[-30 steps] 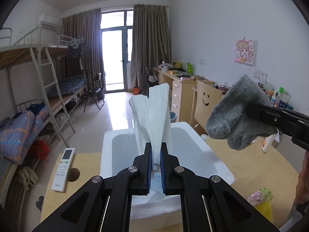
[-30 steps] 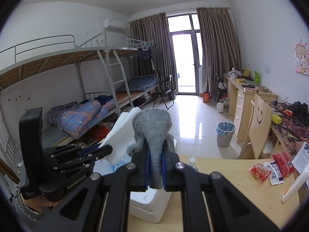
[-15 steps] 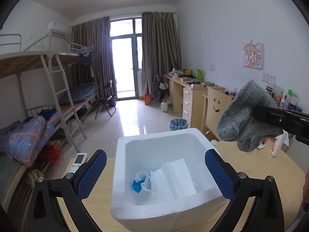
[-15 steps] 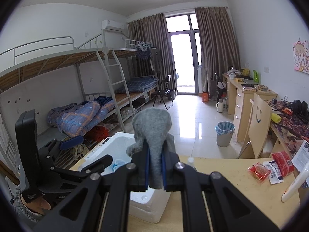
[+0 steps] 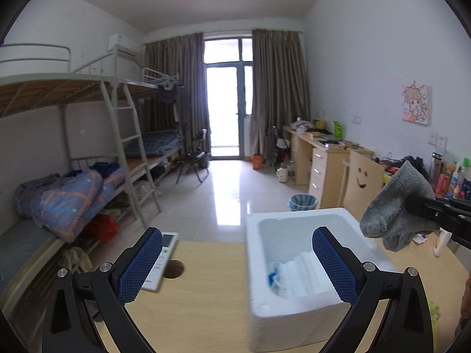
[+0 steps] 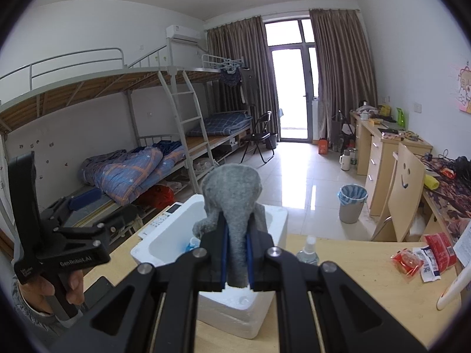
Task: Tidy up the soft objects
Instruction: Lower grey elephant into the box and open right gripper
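My left gripper (image 5: 235,247) stands wide open with nothing between its blue pads (image 5: 141,261), above the wooden table just left of a white foam box (image 5: 294,314). A white folded cloth (image 5: 306,270) lies inside the box beside something small and blue (image 5: 272,276). My right gripper (image 6: 235,261) is shut on a grey sock (image 6: 232,194), which sticks up from the jaws above the box (image 6: 164,235). In the left wrist view the sock (image 5: 394,214) hangs over the box's right rim. The left gripper (image 6: 100,209) shows at the left of the right wrist view.
A white remote (image 5: 164,256) lies by a round hole (image 5: 173,267) in the table, left of the box. A spray bottle (image 6: 307,253) stands right of the box, red snack packets (image 6: 424,256) further right. A smiley-face chair (image 6: 406,194) stands beyond; a person's hand (image 6: 59,288) holds the left gripper.
The left gripper opened and the white cloth dropped into the foam box. It then swung left, so the box now sits to its right. The right gripper stayed still with the sock.
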The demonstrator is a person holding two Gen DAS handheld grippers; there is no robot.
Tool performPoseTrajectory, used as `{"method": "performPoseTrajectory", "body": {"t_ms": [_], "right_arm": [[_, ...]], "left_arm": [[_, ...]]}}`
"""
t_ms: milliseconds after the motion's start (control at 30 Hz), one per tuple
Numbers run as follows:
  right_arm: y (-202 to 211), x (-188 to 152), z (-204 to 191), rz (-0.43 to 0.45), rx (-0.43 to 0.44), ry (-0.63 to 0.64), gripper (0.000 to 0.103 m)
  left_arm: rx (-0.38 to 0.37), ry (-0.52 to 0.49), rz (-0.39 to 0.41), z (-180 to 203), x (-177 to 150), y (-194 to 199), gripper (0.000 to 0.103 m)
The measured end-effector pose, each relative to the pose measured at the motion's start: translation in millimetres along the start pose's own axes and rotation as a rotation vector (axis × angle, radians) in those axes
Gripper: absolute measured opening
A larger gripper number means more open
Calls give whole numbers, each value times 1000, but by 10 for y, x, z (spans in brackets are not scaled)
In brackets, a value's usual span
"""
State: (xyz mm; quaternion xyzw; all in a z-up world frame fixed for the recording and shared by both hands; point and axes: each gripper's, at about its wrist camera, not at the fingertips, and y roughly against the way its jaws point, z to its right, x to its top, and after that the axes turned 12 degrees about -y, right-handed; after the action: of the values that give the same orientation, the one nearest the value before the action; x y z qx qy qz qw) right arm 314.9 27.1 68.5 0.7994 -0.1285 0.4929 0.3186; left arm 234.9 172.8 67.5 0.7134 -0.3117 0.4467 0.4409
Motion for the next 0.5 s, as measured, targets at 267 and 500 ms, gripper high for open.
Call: {"method": "performPoseTrajectory", "body": {"t_ms": [267, 500], "right_arm": [[-146, -8, -107, -26, 26, 12, 13], [-262, -33, -243, -29, 38, 31, 13]], "left_arm": [[61, 8, 16, -142, -104, 131, 102], [112, 16, 31, -264, -206, 177, 102]]}}
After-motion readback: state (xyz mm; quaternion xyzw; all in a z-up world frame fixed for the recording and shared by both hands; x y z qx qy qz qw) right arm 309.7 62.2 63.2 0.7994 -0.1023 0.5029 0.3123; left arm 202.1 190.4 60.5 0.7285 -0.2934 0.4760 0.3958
